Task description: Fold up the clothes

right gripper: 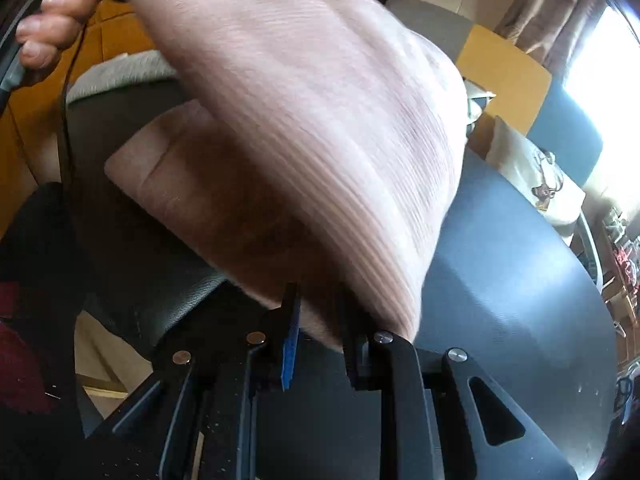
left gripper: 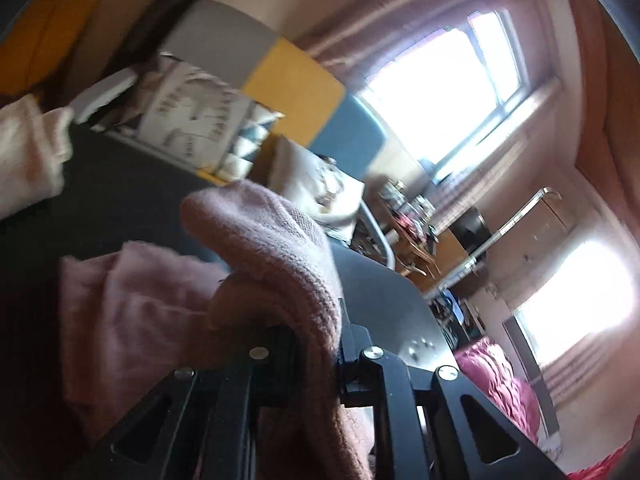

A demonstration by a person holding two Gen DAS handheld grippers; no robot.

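Observation:
A pink ribbed knit garment [right gripper: 304, 128] hangs lifted above the dark round table [right gripper: 500, 280]. My right gripper [right gripper: 320, 314] is shut on the garment's lower edge, and a blue pad [right gripper: 290, 344] shows on its left finger. At top left a hand [right gripper: 60, 12] grips a grey handle where the cloth's other end rises. In the left wrist view the same pink knit [left gripper: 280, 248] drapes over my left gripper [left gripper: 318, 340], which is shut on a fold of it. More of the garment [left gripper: 132, 304] lies or hangs to the left over the table [left gripper: 120, 184].
Patterned pillows [left gripper: 192, 116] and a printed cream cushion [left gripper: 320, 184] sit beyond the table, in front of grey, yellow and blue panels [left gripper: 292, 80]. A cream sleeve [left gripper: 32, 152] is at the left edge. Bright windows [left gripper: 448, 96] and a cluttered desk [left gripper: 412, 224] lie further off. Red cloth [left gripper: 500, 380] lies below.

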